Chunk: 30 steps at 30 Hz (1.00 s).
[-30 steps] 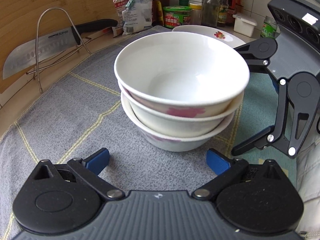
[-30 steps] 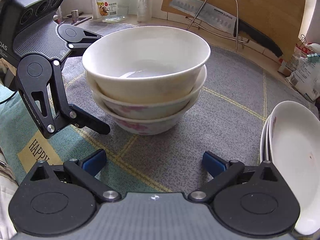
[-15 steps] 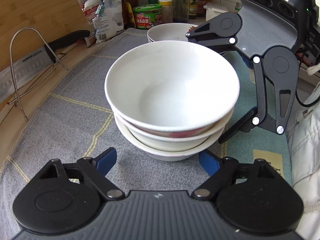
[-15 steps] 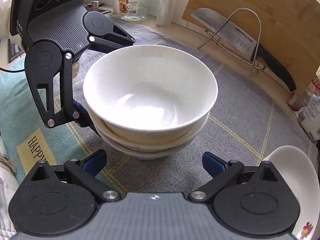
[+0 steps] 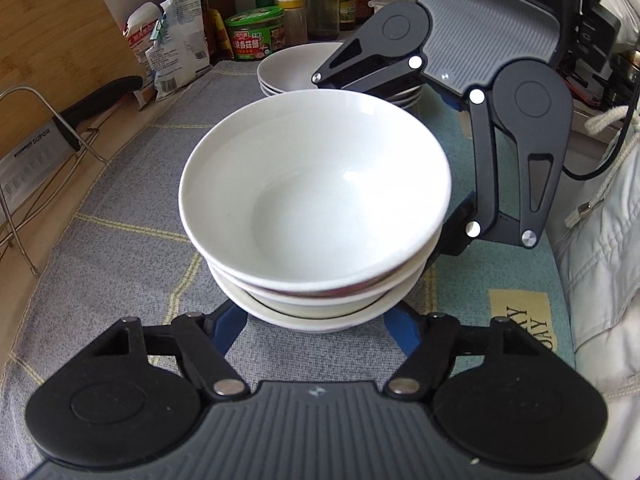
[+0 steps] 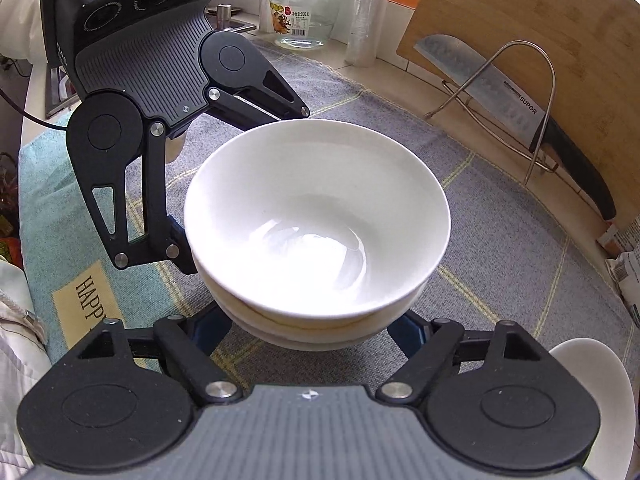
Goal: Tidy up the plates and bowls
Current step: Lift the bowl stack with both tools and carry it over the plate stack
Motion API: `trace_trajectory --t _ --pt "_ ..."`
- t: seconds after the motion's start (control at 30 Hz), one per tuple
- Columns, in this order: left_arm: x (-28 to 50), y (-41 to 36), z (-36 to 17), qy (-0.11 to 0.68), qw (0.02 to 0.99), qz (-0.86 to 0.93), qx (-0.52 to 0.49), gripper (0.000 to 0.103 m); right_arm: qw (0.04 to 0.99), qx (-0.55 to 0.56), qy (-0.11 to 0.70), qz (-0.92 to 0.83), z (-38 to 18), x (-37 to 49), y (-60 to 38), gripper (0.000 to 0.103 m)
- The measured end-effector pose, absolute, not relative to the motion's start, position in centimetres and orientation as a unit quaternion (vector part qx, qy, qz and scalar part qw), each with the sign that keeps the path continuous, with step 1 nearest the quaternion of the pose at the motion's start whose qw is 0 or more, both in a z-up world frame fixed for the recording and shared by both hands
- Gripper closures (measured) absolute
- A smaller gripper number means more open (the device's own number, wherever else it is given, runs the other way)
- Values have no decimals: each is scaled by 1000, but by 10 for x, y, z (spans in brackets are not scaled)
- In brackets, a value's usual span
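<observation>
A stack of three white bowls (image 5: pixel 316 216) stands on the grey mat, and it also shows in the right wrist view (image 6: pixel 316 232). My left gripper (image 5: pixel 316 328) is open, its blue-padded fingers wide on either side of the stack's base. My right gripper (image 6: pixel 312 332) is open the same way at the opposite side of the stack. Each gripper appears in the other's view, the right one (image 5: pixel 460 120) and the left one (image 6: pixel 168 128), close against the bowls. A stack of white plates (image 5: pixel 304 68) sits beyond the bowls, and its rim shows in the right wrist view (image 6: pixel 600 392).
A wooden cutting board (image 6: pixel 540 40) leans at the counter's back with a cleaver (image 6: pixel 512 108) on a wire rack (image 5: pixel 24 160). Jars, bottles and food bags (image 5: pixel 256 36) line the wall. A glass jar (image 6: pixel 304 12) stands at the mat's far end. A teal mat (image 5: pixel 500 280) lies at the near edge.
Both grippers have risen and moved in on the bowl stack from opposite sides, so their open fingers now flank its base. The bowls have not moved.
</observation>
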<state>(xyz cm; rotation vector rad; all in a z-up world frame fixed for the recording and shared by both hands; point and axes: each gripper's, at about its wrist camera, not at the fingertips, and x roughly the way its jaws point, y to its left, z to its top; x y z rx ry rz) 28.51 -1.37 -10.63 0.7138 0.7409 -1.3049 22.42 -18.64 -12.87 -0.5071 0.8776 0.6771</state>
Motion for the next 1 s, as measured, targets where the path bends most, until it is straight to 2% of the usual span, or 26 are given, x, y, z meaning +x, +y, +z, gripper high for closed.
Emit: trace_trajectory --t 0.63,1.0 --pt "281 -20 -104 336 672 -568 336 29 820 -249 411 311 -123 217 -185 18" --pt "272 -33 -81 348 675 -552 345 29 823 -251 395 322 -102 207 -196 18"
